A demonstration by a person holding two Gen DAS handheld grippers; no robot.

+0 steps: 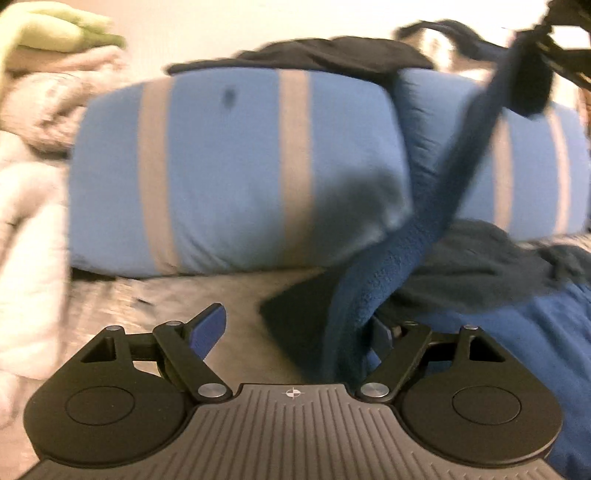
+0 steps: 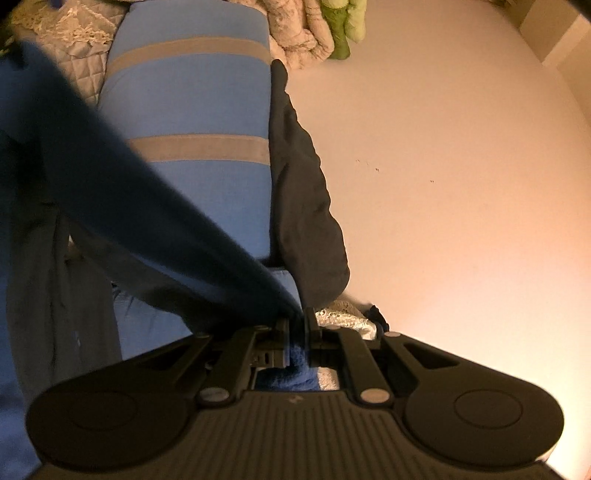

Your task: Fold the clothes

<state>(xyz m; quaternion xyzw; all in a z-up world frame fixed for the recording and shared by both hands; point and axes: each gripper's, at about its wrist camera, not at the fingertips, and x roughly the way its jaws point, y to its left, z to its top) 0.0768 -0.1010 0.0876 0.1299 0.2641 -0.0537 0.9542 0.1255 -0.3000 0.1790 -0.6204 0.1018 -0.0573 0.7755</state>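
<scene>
A navy fleece garment stretches up from my left gripper toward the upper right, where my right gripper holds its far end. My left gripper is open; the fleece drapes between its fingers, against the right finger. In the right wrist view my right gripper is shut on the navy fleece garment, which runs taut to the upper left. A black garment lies along the pillow's edge.
A blue pillow with tan stripes lies on the quilted bed. Beige blankets and a green item sit at left. Dark grey cloth and blue fabric lie at right. A pale wall is beyond.
</scene>
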